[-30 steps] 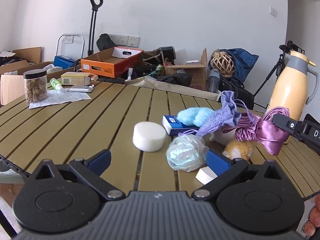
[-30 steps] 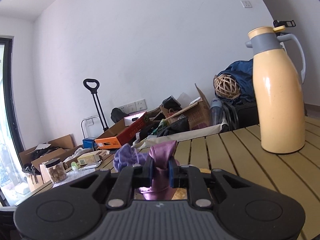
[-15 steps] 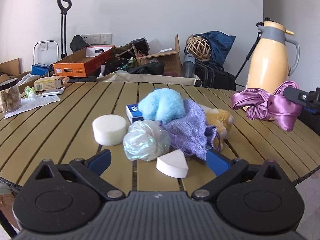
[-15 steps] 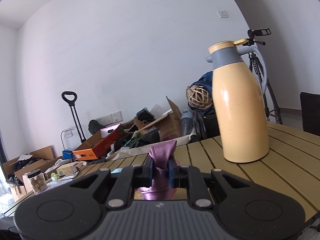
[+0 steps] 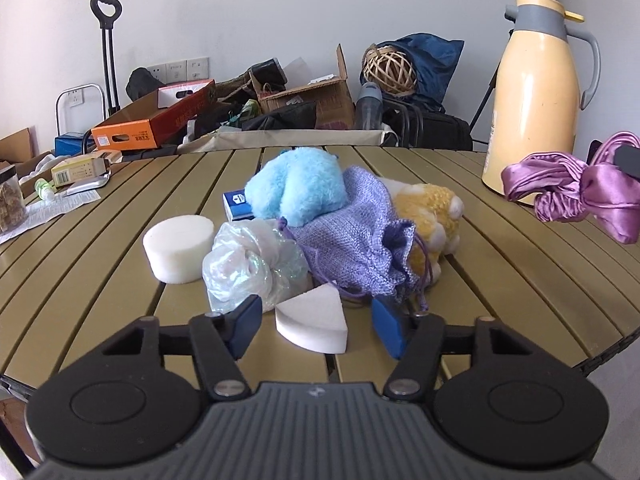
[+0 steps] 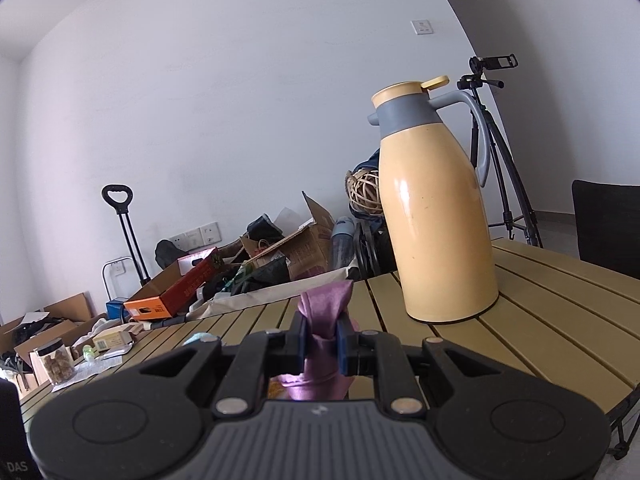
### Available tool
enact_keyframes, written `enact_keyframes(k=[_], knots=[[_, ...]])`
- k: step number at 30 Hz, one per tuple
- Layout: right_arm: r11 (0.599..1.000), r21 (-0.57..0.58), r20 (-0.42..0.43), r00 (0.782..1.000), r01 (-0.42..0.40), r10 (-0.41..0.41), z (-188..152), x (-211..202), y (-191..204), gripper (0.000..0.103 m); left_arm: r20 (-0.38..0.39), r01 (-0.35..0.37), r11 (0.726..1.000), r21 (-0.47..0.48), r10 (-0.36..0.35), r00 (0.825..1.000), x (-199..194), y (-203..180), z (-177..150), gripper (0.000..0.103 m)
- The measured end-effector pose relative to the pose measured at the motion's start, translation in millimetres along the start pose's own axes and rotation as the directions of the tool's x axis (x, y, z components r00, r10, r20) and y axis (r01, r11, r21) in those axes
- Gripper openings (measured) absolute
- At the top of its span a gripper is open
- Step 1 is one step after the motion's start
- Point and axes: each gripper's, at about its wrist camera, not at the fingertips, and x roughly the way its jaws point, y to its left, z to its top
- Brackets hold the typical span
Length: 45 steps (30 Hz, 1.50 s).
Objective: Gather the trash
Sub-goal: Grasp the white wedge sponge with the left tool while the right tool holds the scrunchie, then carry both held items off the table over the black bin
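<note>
On the slatted table (image 5: 100, 280) lies a pile: a white foam wedge (image 5: 312, 316), crumpled clear plastic (image 5: 248, 268), a round white foam block (image 5: 178, 242), a lilac knitted pouch (image 5: 352, 232), a blue plush (image 5: 296, 188) and a yellow plush (image 5: 428, 208). My left gripper (image 5: 316, 326) straddles the wedge. Its jaws are closing, with a gap still showing on each side of the foam. My right gripper (image 6: 322, 338) is shut on a purple satin cloth (image 6: 326, 304), which hangs above the table at the right (image 5: 568, 184).
A tall yellow thermos jug (image 5: 532, 100) stands at the table's right, close behind the purple cloth. A small blue box (image 5: 236, 202) lies under the plush. A jar (image 5: 10, 204), papers and small boxes sit at the far left. Cartons, bags and a tripod (image 6: 500, 152) crowd the floor behind.
My left gripper has come in low to the pile and its jaws have narrowed around the white wedge. The right gripper carried the purple cloth rightward, nearer the thermos.
</note>
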Motion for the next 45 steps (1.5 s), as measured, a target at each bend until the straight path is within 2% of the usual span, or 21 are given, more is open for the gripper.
enact_keyframes(k=[5, 9, 24, 30, 38, 45], knots=[[1.0, 0.0, -0.002, 1.0, -0.003, 0.003, -1.8, -1.3, -1.3, 0.014, -0.014, 0.0, 1.0, -0.017, 0.0, 1.0, 4.8, 2.0, 0.6, 0.037], [1.0, -0.004, -0.006, 1.0, -0.01, 0.01, -3.3, -3.3, -0.5, 0.014, -0.013, 0.014, 1.0, -0.025, -0.014, 1.0, 3.5, 6.2, 2.3, 0.032], [0.999, -0.02, -0.011, 0.999, -0.034, 0.034, -4.7, -2.7, 8.2, 0.014, 0.019, 0.014, 1.0, -0.003, -0.014, 1.0, -18.6, 13.1, 1.5, 0.03], [0.998, -0.032, -0.009, 0.999, -0.049, 0.049, -6.9, -8.6, 12.8, 0.014, 0.043, 0.011, 1.0, -0.023, -0.01, 0.999, -35.0, 24.3, 0.9, 0.03], [0.993, -0.063, 0.006, 0.995, -0.096, 0.096, -8.4, -30.1, 29.4, 0.014, 0.092, 0.014, 0.999, -0.038, -0.01, 0.996, -67.8, 33.6, 0.3, 0.03], [0.984, -0.087, -0.003, 0.988, -0.156, 0.156, -12.0, -52.3, 51.6, 0.014, 0.104, 0.022, 0.999, -0.043, -0.018, 0.994, -96.8, 37.4, -5.6, 0.03]])
